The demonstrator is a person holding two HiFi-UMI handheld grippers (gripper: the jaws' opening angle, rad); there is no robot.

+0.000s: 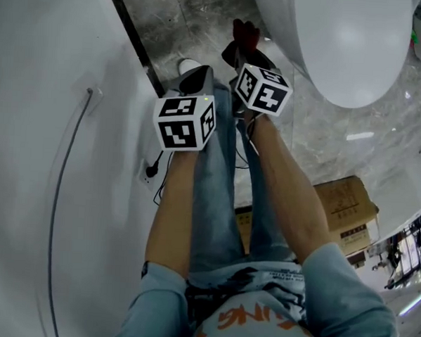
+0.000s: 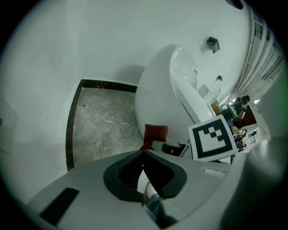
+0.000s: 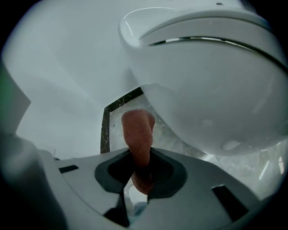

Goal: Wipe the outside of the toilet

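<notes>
The white toilet (image 1: 344, 44), lid down, has its long axis ending in a rounded front that points toward a cardboard box (image 1: 346, 206). It stands on a grey marble floor (image 1: 190, 15) with white walls. Close beside its bowl, the right gripper (image 3: 139, 168) clamps a red cloth (image 3: 138, 130) that juts lengthwise ahead. The left gripper (image 2: 143, 155) is closed and empty.

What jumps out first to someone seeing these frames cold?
The big white toilet fills the upper right of the head view, above a grey marbled floor. Next comes the red cloth, clamped in the right gripper and held close beside the bowl's lower side; contact can't be told. The left gripper, alongside it, is shut on nothing.
</notes>
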